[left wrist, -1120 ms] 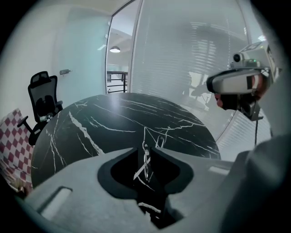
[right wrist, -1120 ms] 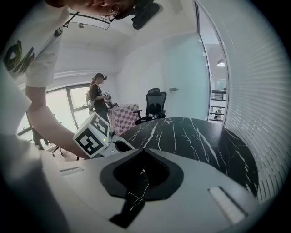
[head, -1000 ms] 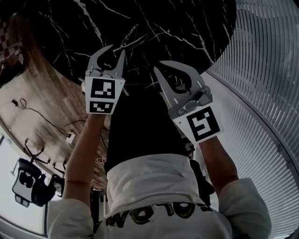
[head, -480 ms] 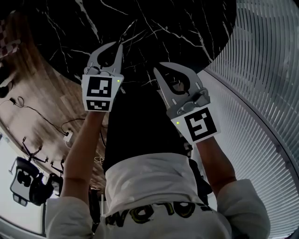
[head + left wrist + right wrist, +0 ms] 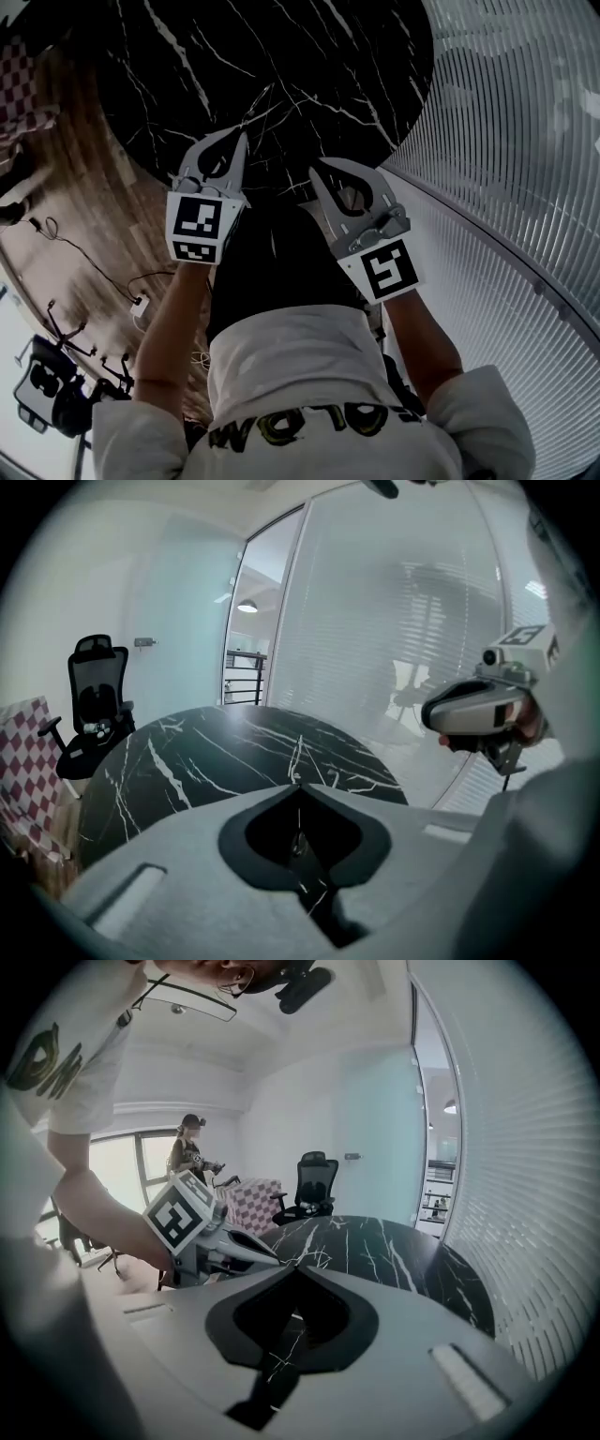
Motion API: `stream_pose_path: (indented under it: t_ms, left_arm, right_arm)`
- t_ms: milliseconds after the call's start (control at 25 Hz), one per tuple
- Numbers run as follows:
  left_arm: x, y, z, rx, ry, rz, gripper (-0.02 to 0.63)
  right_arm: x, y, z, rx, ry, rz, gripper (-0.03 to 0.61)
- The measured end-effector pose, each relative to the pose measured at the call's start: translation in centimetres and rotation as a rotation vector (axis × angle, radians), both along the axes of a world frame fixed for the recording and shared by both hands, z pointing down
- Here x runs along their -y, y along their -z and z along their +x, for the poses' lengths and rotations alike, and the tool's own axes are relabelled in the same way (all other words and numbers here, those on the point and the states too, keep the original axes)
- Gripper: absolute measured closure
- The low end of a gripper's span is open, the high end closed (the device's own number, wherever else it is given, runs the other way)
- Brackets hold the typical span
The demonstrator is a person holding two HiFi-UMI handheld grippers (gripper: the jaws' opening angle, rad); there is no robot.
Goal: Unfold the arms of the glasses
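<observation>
2 grippers clenched over the black marble table [image 5: 281, 56]
Left gripper [image 5: 241, 138] and right gripper [image 5: 315, 169] are pinched shut at the table's near edge, office chair [image 5: 94, 705] beyond. Glasses [image 5: 315, 1258] are just faint wire past the tips, direction unclear.

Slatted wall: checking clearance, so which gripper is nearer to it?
Right. The right gripper is on the side toward the slatted wall; the left gripper is farther off, on the wooden floor side.

Glossy marble table [image 5: 281, 56]; wooden floor [image 5: 98, 220]
</observation>
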State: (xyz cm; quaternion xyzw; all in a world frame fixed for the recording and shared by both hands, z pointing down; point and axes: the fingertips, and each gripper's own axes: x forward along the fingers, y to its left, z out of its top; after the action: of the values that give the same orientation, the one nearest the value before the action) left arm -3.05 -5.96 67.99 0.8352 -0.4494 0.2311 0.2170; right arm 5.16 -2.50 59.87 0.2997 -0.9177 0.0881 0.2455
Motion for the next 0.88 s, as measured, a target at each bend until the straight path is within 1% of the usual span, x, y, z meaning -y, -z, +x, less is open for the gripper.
stream_pose_path:
  t_ms: [80,200,360,440,600,720,880]
  left_arm:
    - [-0.4,2.9,0.0,-0.009,-0.002,0.017,0.612]
    - [-1.8,7.2,0.4,-0.036,0.001,0.012,0.612]
    - [-2.4,12.6,0.3,-0.068,0.025,0.044,0.612]
    - [-2.6,15.2,0.3,-0.086,0.032,0.067,0.612]
    - [-3.6,19.8,0.5,-0.132,0.049,0.091,0.612]
    - [-3.3,22.9,0.7,-0.158,0.056,0.129,0.612]
    - [-3.6,25.8,1.1,-0.181,0.057,0.153,0.612]
  right_arm:
    - [-0.1,2.1,0.2,-0.01,0.01,0.035,0.575]
    - [-0.7,5.4,0.6,-0.001,0.004,0.065,0.575]
    - [-0.5,10.8,0.5,0.128,-0.069,0.126,0.575]
    - [-0.5,13.2,0.6,0.172,-0.094,0.153,0.575]
    - [-1.5,17.4,1.0,0.223,-0.128,0.152,0.575]
    - [-1.2,20.3,1.2,0.25,-0.135,0.173,0.575]
    - [-1.3,23.5,1.2,0.279,-0.148,0.185,0.575]
